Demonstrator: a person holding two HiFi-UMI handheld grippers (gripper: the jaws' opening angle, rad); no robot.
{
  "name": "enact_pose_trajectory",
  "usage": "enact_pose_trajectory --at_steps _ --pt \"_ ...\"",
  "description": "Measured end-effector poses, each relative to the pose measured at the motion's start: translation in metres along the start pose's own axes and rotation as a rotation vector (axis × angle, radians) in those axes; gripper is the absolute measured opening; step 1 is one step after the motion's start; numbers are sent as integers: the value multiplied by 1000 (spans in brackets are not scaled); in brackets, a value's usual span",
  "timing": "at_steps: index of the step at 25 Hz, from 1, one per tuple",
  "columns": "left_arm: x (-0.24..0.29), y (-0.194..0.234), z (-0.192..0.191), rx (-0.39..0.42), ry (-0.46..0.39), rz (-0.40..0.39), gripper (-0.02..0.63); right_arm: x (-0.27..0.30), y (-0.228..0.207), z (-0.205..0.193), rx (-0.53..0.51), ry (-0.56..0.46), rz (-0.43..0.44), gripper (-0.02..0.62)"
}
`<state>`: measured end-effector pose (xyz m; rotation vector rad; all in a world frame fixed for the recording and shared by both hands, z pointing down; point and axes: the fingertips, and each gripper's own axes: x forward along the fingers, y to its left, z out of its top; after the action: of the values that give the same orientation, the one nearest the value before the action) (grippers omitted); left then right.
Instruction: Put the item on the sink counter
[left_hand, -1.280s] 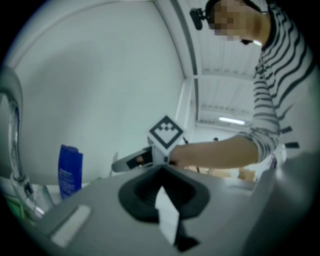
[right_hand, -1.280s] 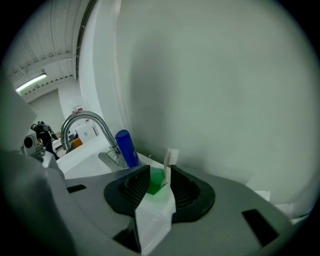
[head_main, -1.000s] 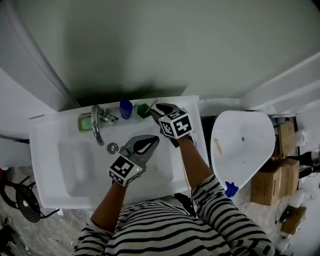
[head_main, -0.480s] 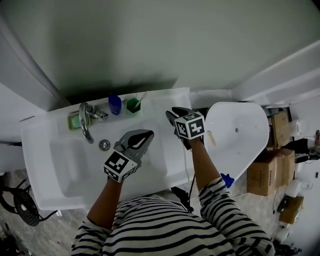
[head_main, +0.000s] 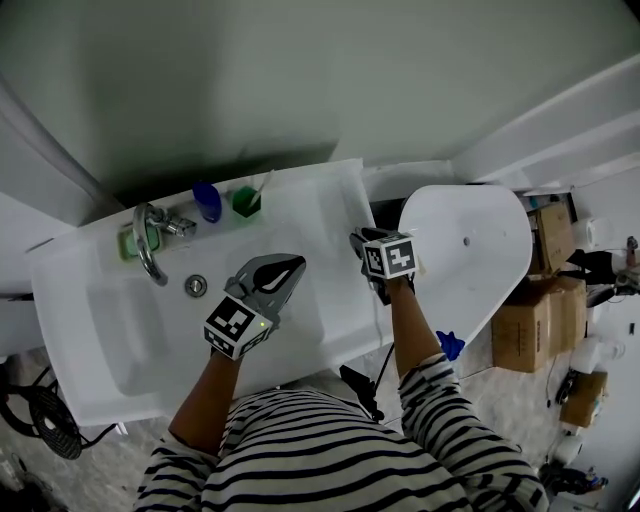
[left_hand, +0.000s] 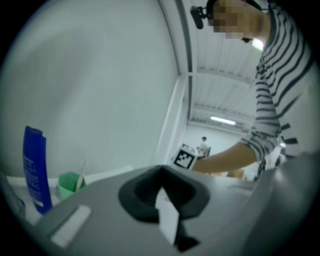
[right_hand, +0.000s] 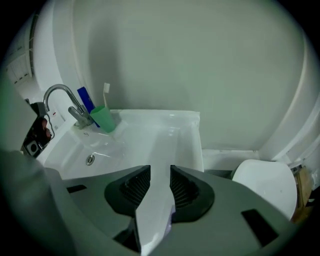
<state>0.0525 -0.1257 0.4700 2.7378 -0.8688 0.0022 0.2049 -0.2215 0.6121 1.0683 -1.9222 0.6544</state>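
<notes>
A green cup with a white toothbrush in it stands upright at the back of the white sink counter, beside a blue bottle. My right gripper hovers at the counter's right edge, well clear of the cup. In the right gripper view the cup is far off to the left, and the right gripper shows a gap between its pads with no item in it. My left gripper hangs over the counter in front of the basin. Its pads meet in the left gripper view, gripping nothing.
A chrome faucet and a green soap dish sit at the back left, with the drain below them. A white toilet stands right of the sink. Cardboard boxes lie further right.
My right gripper has drawn back from beside the green cup to the counter's right edge; the cup stays where it was. The left gripper has barely moved.
</notes>
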Motion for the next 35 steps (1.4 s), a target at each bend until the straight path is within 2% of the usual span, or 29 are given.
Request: enact_pose_trajectory --at_steps 6,15,24,35 --pt "10 -9 -8 1 26 -18 6 12 -23 -30 30 60 -26 117" --pt "19 -13 -18 -10 55 -17 6 40 -32 -34 33 111 -1 114" --pt "20 -11 -18 -12 58 -11 6 57 -27 -38 -71 214 -44 61" --pt "15 -5 -17 -17 47 0 6 58 -28 -40 -36 212 -21 54"
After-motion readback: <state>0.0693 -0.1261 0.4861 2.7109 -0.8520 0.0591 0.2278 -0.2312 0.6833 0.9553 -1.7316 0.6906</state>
